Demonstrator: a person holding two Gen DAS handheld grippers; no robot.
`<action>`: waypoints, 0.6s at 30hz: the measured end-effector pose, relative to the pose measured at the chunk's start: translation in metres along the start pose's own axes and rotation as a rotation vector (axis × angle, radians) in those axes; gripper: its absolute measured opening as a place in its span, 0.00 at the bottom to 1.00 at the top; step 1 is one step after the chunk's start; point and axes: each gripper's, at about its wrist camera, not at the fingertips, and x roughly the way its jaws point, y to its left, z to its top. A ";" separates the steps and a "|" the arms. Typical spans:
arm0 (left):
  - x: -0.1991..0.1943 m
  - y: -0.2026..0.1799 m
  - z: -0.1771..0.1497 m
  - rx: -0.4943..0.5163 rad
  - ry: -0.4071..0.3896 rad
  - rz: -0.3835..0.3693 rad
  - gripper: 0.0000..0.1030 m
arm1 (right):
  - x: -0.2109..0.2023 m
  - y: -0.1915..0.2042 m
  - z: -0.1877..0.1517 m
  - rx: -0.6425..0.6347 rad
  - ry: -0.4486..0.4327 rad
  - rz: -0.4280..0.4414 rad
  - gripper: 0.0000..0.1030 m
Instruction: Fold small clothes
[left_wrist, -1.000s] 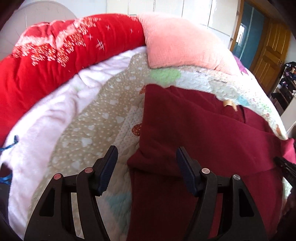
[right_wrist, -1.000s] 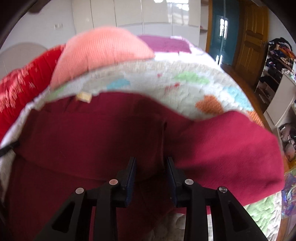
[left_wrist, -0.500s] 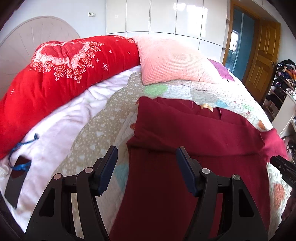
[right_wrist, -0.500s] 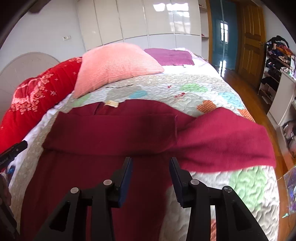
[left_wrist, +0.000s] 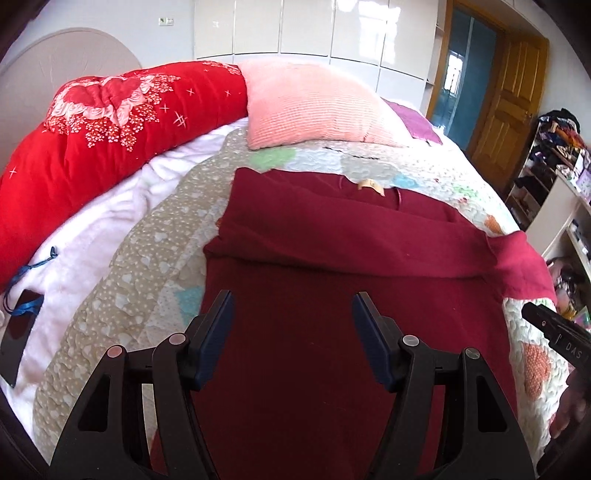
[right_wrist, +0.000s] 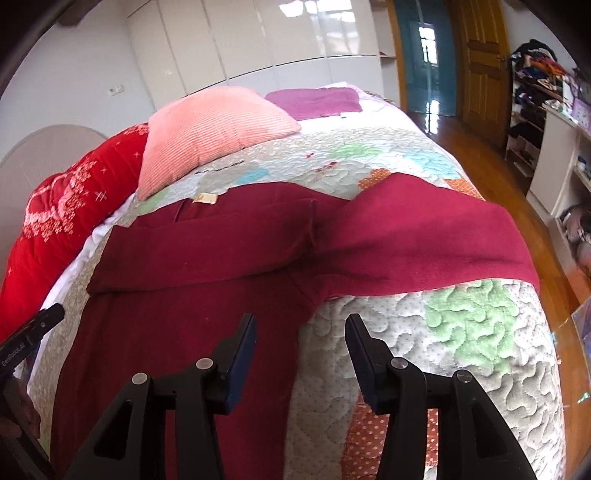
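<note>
Hovering apart, the left gripper (left_wrist: 291, 332) and right gripper (right_wrist: 301, 352) both gape empty, the right's jaws having just widened, over one maroon garment (left_wrist: 314, 295) lying just beyond them.

left gripper (left_wrist: 291, 325): jaws apart, empty | maroon garment (left_wrist: 332, 295): one sleeve folded across | quilt (left_wrist: 147, 280): beneath
</note>
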 end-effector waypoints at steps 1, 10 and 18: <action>-0.001 -0.002 -0.001 0.005 -0.011 0.000 0.64 | -0.002 0.002 0.000 -0.009 -0.003 0.005 0.46; 0.003 -0.014 -0.004 0.030 -0.017 0.005 0.64 | -0.005 0.006 0.001 -0.006 -0.024 0.018 0.47; 0.015 -0.026 -0.002 0.047 -0.006 -0.006 0.64 | 0.000 0.005 0.000 -0.005 -0.014 0.023 0.47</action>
